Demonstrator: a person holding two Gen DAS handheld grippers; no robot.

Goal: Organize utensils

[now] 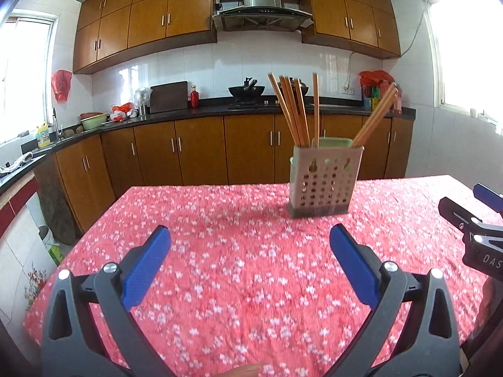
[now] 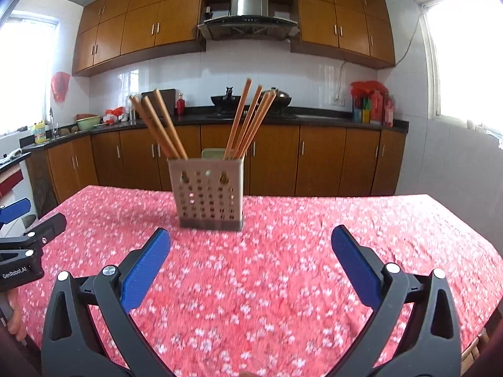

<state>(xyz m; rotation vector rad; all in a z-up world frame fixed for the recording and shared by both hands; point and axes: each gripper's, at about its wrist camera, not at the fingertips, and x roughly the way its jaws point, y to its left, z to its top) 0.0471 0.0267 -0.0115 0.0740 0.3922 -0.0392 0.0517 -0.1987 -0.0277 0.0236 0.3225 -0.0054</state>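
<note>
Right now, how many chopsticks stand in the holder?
7 countable in the holder on the tablecloth: three chopsticks leaning left, four leaning right. Overlap may hide more.

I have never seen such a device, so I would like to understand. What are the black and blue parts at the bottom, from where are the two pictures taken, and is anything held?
A person holds a two-finger gripper in each hand; a camera on each looks forward along its blue fingers. One picture is from the left gripper, one from the right gripper. Both are open and hold nothing. On the red cloth stands a holder with chopsticks.
</note>
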